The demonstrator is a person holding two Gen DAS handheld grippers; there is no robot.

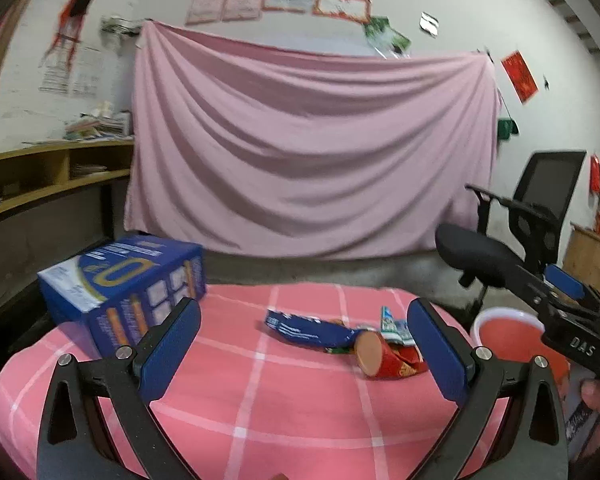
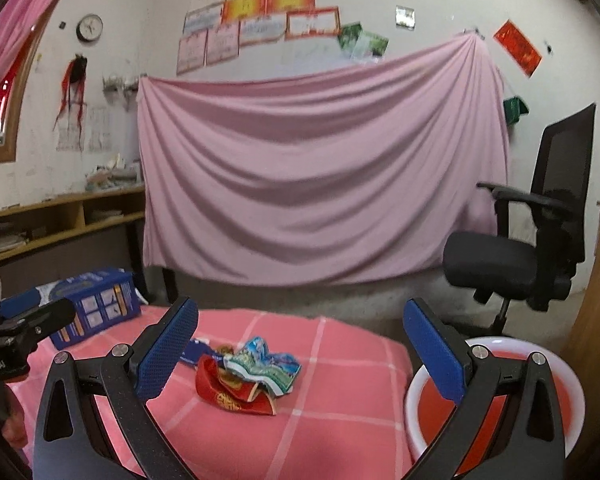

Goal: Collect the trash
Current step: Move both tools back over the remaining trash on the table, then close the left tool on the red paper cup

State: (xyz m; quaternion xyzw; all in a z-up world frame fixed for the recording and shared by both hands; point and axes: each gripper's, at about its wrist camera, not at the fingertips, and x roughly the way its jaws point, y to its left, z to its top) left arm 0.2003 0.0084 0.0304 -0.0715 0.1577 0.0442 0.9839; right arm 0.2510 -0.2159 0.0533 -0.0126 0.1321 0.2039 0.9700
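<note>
Left wrist view — pink checked tablecloth (image 1: 260, 392), pink sheet (image 1: 312, 152) behind.

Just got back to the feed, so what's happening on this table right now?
A person holds two tools over the pink checked tablecloth. The left hand-held gripper and right hand-held gripper are both open and empty. A crushed red cup, a blue wrapper and a colourful wrapper lie together mid-table, untouched. A red basin sits at the right edge, a blue box at far left.
</note>
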